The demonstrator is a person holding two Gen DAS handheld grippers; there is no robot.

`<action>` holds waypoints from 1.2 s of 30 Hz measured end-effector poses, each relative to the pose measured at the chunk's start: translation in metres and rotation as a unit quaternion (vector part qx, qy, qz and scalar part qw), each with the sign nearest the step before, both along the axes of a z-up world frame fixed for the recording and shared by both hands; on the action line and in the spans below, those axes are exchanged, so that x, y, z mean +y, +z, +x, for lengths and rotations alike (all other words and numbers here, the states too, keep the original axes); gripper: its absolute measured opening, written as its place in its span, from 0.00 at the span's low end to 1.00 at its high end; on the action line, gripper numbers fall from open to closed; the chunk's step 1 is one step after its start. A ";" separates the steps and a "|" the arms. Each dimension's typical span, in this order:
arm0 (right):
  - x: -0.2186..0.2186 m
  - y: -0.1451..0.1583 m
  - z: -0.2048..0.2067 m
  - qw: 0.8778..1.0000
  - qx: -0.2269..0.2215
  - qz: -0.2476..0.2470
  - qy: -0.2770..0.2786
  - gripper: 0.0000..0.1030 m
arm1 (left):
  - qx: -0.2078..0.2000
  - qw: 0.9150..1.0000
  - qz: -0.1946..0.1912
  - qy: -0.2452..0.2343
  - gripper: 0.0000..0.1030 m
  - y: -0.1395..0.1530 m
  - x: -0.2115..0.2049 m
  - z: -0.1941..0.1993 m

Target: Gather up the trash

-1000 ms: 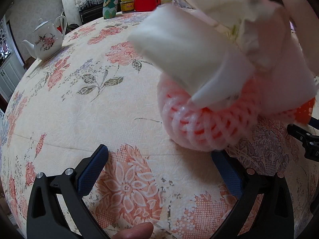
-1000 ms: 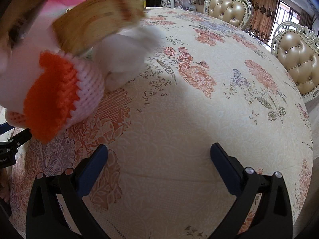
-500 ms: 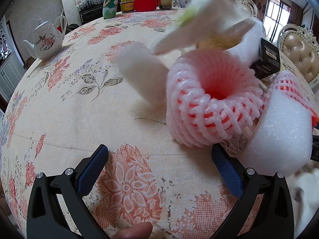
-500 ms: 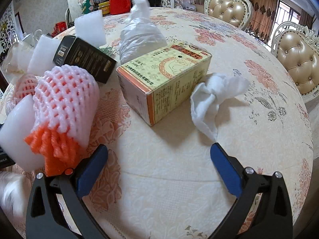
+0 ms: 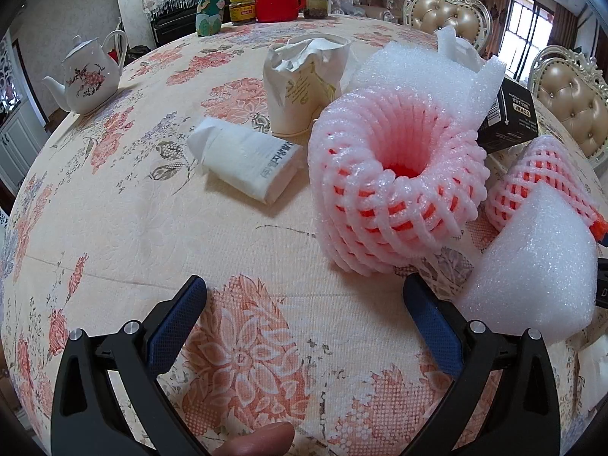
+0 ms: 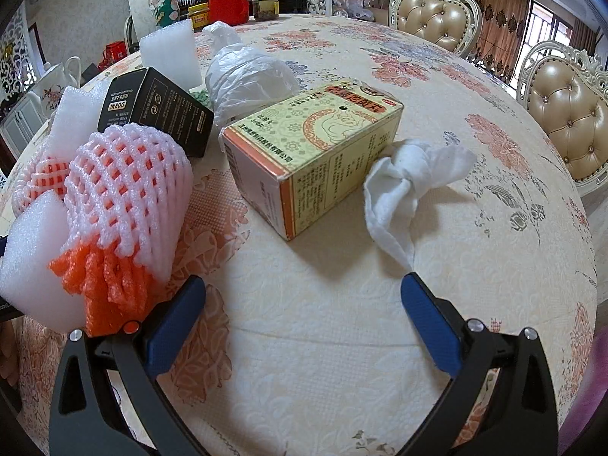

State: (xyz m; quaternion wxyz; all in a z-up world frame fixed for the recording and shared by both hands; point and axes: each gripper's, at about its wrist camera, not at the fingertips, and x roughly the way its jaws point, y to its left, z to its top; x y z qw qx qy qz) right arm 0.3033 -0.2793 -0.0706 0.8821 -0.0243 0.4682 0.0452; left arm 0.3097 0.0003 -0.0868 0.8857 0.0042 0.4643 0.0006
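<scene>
Bright daylight pours from the window (image 5: pixel 532 26) at right; soft shadows fall leftward, everything sharp, fisheye bending the bench (image 6: pixel 342 304) edges, corners black.

Left gripper (image 5: pixel 304 315) spread wide, right gripper (image 6: pixel 303 313) likewise, both seemingly empty

Bare tablecloth (image 6: pixel 323 323) ahead of the right gripper (image 6: pixel 302 321), yellow box (image 6: pixel 315 155) and tissue (image 6: pixel 402 186) beyond.

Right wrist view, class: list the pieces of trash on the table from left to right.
White foam block → pink-and-orange foam net → black box → yellow carton → crumpled white tissue.
</scene>
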 end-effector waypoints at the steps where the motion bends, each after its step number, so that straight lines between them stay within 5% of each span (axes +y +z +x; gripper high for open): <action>1: 0.000 0.000 0.000 1.000 0.000 0.000 0.000 0.97 | 0.000 1.000 0.000 0.000 0.94 0.000 0.000 0.000; 31: 0.000 0.000 0.000 1.000 0.000 0.000 0.006 0.96 | -0.001 1.000 0.001 0.006 0.94 0.000 0.001 -0.003; 34: -0.006 0.001 0.013 0.998 -0.005 0.003 -0.061 0.96 | -0.031 0.999 0.010 0.030 0.94 0.010 0.005 -0.025; 36: -0.017 0.009 0.012 0.995 -0.025 0.053 -0.078 0.93 | -0.062 0.997 0.021 0.034 0.94 0.022 0.005 -0.044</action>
